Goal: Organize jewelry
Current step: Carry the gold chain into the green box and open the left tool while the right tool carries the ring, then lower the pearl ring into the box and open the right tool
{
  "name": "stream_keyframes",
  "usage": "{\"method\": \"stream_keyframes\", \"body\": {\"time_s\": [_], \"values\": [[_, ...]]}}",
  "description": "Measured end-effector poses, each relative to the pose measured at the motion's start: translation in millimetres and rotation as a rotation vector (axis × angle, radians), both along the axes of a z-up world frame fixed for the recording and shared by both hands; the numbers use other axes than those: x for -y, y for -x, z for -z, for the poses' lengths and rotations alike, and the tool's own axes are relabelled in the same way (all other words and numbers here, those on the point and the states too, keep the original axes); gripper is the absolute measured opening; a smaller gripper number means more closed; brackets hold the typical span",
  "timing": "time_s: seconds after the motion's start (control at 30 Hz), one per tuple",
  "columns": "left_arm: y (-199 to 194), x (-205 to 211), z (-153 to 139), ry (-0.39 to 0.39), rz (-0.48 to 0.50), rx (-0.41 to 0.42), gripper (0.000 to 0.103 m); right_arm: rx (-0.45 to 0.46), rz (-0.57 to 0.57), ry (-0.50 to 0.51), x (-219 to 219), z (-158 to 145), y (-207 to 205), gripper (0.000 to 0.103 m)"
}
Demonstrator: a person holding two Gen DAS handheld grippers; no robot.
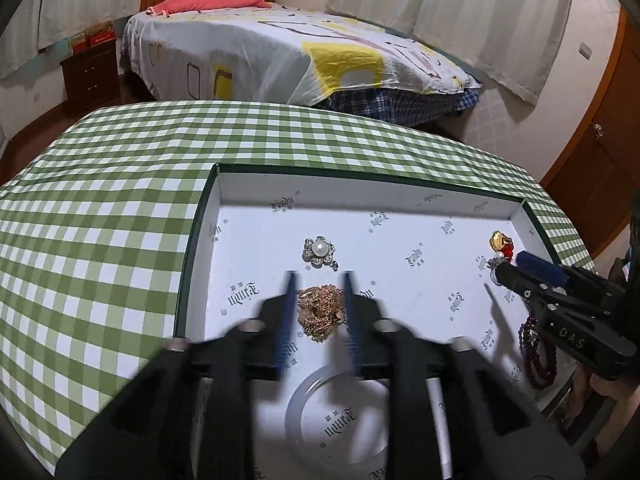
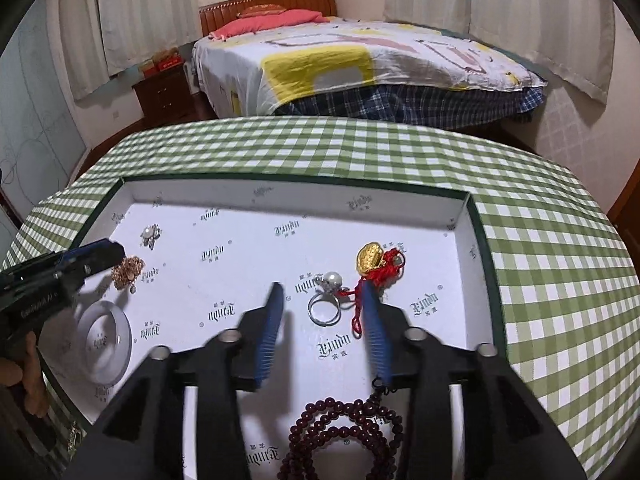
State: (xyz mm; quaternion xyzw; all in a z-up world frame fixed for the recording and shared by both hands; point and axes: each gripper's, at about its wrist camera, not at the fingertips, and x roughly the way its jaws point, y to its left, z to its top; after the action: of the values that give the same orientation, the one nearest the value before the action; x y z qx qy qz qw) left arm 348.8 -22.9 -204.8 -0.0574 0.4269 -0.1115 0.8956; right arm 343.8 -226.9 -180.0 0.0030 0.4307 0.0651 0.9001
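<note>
1. A shallow white-lined box (image 1: pixel 216 200) with dark green walls lies on a desk (image 1: pixel 100 208) covered in green-and-white checked cloth.
2. The left gripper (image 1: pixel 320 280) reaches down into the box with its blue fingers parted; a heap of gold chain (image 1: pixel 322 308) lies between them, and the pads stand just clear of it on both sides, so the gripper is released.
3. Just beyond the chain lies a pearl flower brooch (image 1: pixel 319 251); nearer the camera, under the gripper body, lies a pale bangle (image 1: pixel 296 408).
4. The right gripper (image 2: pixel 324 292) also stands released over the box floor, a pearl ring (image 2: pixel 325 306) lying between its fingers without touching either pad.
5. A gold pendant (image 2: pixel 370 258) on red cord (image 2: pixel 374 276) lies just past the right finger; the cord trails down beside that finger.
6. Dark red bead strands (image 2: pixel 340 428) lie coiled at the near edge of the box.
7. A bed (image 2: pixel 360 60) with a patterned sheet stands behind the desk.
</note>
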Motion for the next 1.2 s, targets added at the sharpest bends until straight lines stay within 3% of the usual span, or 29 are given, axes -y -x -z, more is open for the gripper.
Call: {"method": "stream_keyframes", "body": {"time_s": [0.37, 0.73, 1.2], "values": [[34, -6, -30, 0.0, -0.001, 0.101, 0.05, 0.103, 0.054, -0.022, 7, -25, 25, 0.046], [98, -16, -57, 0.001, -0.017, 0.157, 0.051, 0.137, 0.083, -0.032, 8, -44, 79, 0.046], [135, -21, -68, 0.012, -0.027, 0.171, 0.051, 0.135, 0.089, -0.018, 7, -47, 130, 0.046]]}}
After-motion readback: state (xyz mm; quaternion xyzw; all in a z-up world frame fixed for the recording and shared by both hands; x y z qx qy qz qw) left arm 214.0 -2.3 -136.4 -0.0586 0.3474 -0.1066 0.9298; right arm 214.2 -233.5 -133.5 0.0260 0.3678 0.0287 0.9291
